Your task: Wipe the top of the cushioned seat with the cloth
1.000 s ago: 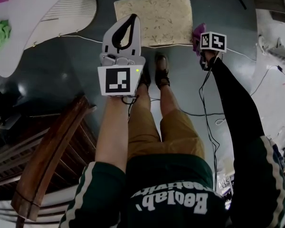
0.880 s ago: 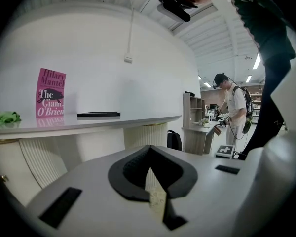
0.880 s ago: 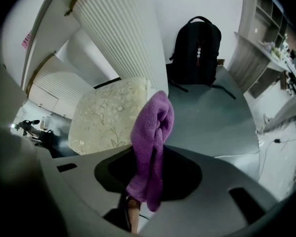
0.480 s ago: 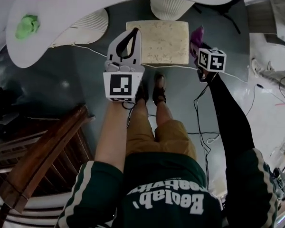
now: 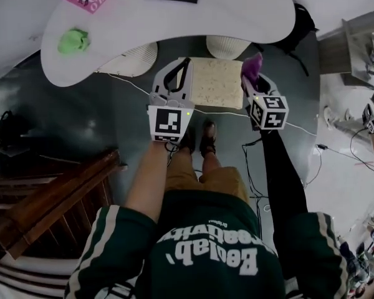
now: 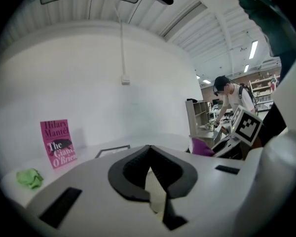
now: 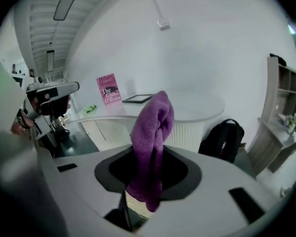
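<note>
right gripper (image 7: 149, 154): clamped on a fuzzy purple cloth (image 7: 155, 120), folded end poking up past the tips | cloth is held at the 3 o'clock edge of the cream square cushioned seat (image 5: 217, 83), contact can't be made out tbh | left gripper (image 6: 149, 149): tips pinched together, nothing gripped, held over the seat's 9 o'clock edge | seat is found on the dark floor (image 5: 100, 123), 12 o'clock from the person's feet (image 5: 199, 137)

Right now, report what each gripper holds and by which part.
Right gripper pinches the purple cloth near one end, bunch sticking out. Left gripper: shut, empty.
</note>
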Tool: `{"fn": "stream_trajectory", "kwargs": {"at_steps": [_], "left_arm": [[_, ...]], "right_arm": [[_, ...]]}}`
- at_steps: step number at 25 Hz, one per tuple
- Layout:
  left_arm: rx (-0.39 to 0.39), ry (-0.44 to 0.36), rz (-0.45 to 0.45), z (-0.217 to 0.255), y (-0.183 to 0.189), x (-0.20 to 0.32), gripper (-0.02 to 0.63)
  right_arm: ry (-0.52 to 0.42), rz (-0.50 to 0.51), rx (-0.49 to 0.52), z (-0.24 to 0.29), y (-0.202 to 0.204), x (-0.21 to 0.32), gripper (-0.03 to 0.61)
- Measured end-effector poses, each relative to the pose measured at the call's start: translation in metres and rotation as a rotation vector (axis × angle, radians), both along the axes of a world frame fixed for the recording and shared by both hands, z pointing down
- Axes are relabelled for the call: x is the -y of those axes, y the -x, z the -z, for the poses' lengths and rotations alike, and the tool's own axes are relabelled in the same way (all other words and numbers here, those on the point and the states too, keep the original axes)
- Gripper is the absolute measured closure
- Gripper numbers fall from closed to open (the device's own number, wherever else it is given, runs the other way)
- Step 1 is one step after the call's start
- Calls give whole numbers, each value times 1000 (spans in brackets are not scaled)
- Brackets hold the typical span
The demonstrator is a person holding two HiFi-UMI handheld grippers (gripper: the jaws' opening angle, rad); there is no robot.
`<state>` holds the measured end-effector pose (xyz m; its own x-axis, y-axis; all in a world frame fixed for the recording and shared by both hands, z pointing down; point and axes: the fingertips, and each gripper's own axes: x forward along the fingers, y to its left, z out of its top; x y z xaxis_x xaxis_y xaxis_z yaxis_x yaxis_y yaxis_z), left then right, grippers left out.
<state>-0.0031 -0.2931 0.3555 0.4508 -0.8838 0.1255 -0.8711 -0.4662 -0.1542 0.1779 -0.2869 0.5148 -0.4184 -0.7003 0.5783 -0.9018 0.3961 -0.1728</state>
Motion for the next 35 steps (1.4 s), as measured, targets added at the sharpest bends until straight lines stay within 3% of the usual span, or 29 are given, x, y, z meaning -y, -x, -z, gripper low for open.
{"fn": "stream_trajectory", "kwargs": {"at_steps": [6, 9, 21, 24, 28, 35], "left_arm": [[40, -53, -6, 48, 6, -8, 600], [36, -88, -1, 74, 9, -2, 600], [76, -219, -30, 179, 3, -6, 599], [93, -266, -16, 198, 4, -5, 598], [55, -298, 16, 215, 11, 3, 598], [-34, -359, 44, 243, 15, 12, 598]], "right_arm": [[-235, 26, -56, 110, 4, 5, 451], [-312, 28, -24, 152, 7, 6, 451], [-542, 39, 72, 279, 24, 15, 449], [-605, 57, 36, 303, 26, 16, 449], [-662, 72, -12, 320, 30, 18, 449], [-719, 49, 7, 341, 27, 23, 449]]}}
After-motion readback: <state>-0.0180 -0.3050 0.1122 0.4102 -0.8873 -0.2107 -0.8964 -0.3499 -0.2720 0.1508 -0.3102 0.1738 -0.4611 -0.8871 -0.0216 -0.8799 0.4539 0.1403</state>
